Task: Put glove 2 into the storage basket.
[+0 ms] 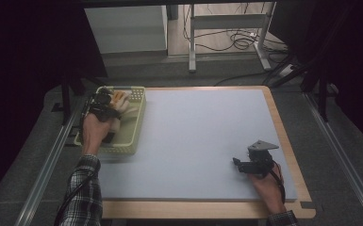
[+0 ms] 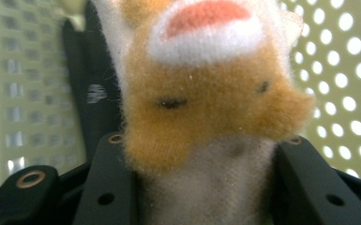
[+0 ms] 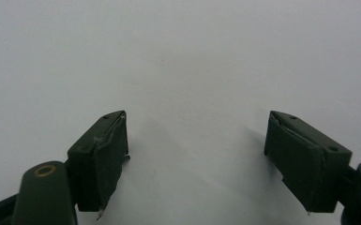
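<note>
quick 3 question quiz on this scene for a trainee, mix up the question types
1. True or false: the left tongs are shut on the plush toy.
2. Where is the plush toy? A) on the bare mat B) over the green basket C) on the floor
3. Fill in: the right tongs stand ____ over the grey mat, with nothing between them.

Key: 1 true; 2 B; 3 open
</note>
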Demonstrator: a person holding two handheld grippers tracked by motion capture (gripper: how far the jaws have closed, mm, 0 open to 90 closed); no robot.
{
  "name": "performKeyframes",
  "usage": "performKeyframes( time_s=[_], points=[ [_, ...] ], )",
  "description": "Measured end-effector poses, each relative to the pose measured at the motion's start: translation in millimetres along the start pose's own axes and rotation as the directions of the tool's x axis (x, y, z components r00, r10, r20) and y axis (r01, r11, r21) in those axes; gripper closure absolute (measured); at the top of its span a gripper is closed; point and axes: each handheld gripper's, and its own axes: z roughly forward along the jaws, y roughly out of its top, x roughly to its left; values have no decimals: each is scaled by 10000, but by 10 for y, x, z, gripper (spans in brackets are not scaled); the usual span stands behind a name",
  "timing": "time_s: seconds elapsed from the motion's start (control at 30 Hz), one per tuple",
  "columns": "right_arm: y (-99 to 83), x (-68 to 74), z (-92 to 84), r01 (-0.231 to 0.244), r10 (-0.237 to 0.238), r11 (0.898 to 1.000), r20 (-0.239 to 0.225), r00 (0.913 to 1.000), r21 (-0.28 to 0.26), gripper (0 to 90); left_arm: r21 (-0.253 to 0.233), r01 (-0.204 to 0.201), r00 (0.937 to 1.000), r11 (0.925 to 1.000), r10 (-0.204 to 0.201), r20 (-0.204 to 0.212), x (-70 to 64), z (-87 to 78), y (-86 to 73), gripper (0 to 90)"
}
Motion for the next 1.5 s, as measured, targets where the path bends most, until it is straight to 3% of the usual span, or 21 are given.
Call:
performKeyframes(
  time_s=[0.27, 0.37, 0.4, 0.47, 0.57, 0.63, 0.77, 0.87, 0.9, 1.03, 1.13, 1.33, 1.5],
  points=[
    [0, 0, -1, -1, 1, 10000, -2, 10000, 0, 214, 764, -730, 9958, 9944, 684, 613, -315, 367, 56, 548],
    [0, 0, 0, 1, -1, 10000, -2, 10000, -1, 214, 1499, -726, 9952, 9860, 618, 755, -357, 493, 74, 429],
    [0, 0, 0, -2, 2, 10000, -2, 10000, -1, 214, 1568, -682, 9962, 9853, 589, 635, -342, 493, 76, 416],
    [0, -1, 0, -5, 5, 10000, -6, 10000, -1, 214, 1562, -606, 9976, 9859, 546, 421, -312, 479, 68, 306],
    [0, 0, 0, -4, 4, 10000, -4, 10000, 0, 214, 1365, -564, 9963, 9890, 468, 726, -271, 388, 51, 175],
    [0, 0, 0, -3, 3, 10000, -3, 10000, 1, 215, 1114, -894, 9946, 9897, 827, 626, -276, 251, 54, 134],
    [0, 1, -1, -3, 3, 10000, -2, 10000, 3, 214, 610, -903, 9949, 9940, 872, 514, -235, 33, 69, 131],
    [0, 1, -1, -10, 10, 10000, -6, 10000, 5, 214, -58, -621, 9978, 9981, 622, 220, -124, -125, 77, 187],
    [0, 1, 0, -7, 7, 10000, -5, 10000, 4, 214, -134, -569, 9983, 9983, 570, 133, -103, -141, 75, 243],
    [0, 0, 0, -4, 4, 10000, -3, 10000, 2, 214, -62, -580, 9979, 9983, 578, -281, -45, -98, 34, 497],
    [0, 0, 0, -4, 4, 10000, -4, 10000, 2, 214, 278, -565, 9977, 9980, 575, -353, -39, 39, -2, 685],
    [0, 0, 0, -8, 8, 10000, -5, 10000, 0, 214, 809, -571, 9964, 9951, 618, -575, -100, 267, -2, 791],
    [0, -1, 0, -8, 8, 10000, -7, 10000, 4, 214, 716, -513, 9986, 9961, 523, -121, -164, 308, 35, 812]
  ],
)
